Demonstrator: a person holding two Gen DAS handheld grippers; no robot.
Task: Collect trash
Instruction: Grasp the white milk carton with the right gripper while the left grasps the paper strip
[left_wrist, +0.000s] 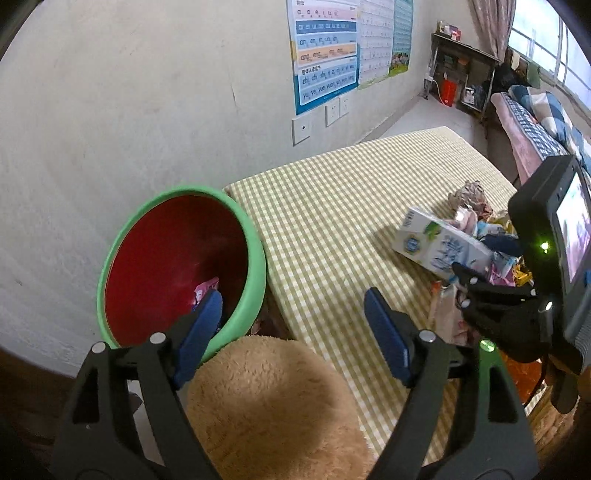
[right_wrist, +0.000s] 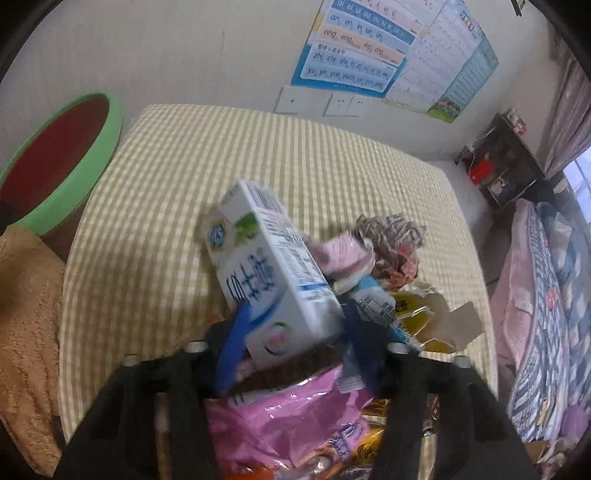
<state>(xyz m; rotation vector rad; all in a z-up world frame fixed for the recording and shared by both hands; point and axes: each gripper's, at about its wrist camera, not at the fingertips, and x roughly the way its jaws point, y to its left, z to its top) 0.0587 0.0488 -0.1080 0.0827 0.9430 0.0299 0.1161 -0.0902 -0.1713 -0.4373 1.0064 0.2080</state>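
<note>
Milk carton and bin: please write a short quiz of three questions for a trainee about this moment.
1. True or false: the left gripper holds the milk carton.
2. Which colour is the rim of the bin? A) green B) blue C) yellow
3. Fill in: the trash pile lies on a ______ cloth.

Key:
1. False. The left gripper's jaws are open and empty near the bin; the right gripper has the carton's lower end between its fingers.
2. A. The inside is red, with a pink wrapper in it.
3. Checked, yellow and white.
</note>
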